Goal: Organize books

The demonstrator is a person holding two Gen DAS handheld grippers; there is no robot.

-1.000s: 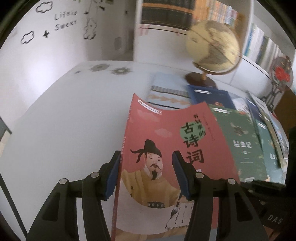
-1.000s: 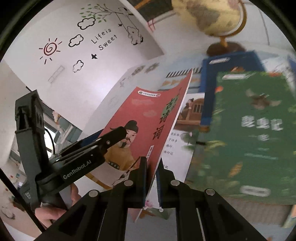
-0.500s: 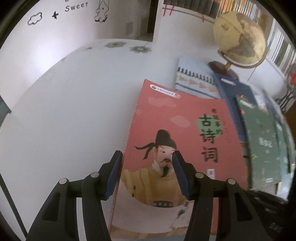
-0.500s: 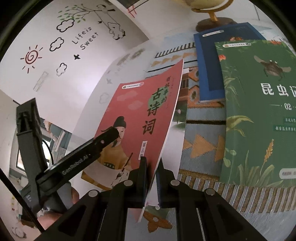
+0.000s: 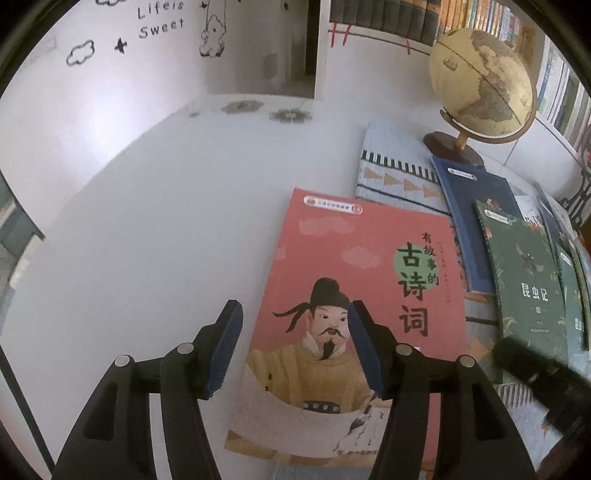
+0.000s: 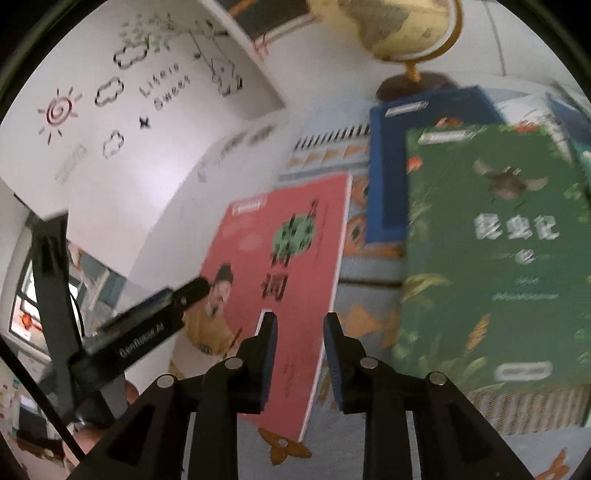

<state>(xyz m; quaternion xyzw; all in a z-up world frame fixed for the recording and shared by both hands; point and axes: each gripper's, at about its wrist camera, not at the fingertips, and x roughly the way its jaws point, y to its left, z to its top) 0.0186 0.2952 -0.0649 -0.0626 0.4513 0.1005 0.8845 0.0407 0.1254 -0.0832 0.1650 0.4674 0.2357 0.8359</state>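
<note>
On the far left we see the white table [image 5: 140, 229], bare up to the wall with its cloud and star drawings. Our left gripper [image 5: 291, 347] hangs over the table with its jaws spread wide and nothing between them; its left finger is over bare tabletop, its right one over the red book [image 5: 362, 295]. That book lies flat, cover up, its left part on the table and its right edge on the patterned mat [image 5: 399, 177]. In the right wrist view our right gripper [image 6: 299, 350] is also released, jaws apart, straddling the red book's [image 6: 288, 273] right edge without touching it that we can tell; the picture is blurred there. Next to the right comes the blue book [image 5: 476, 214], lying on the mat with its near part under the green book [image 5: 524, 273]. More books lie beyond the green one, too squeezed at the edge to tell apart. Behind the blue book stands the globe [image 5: 480, 81], in front of a bookshelf [image 5: 391, 14].
</note>
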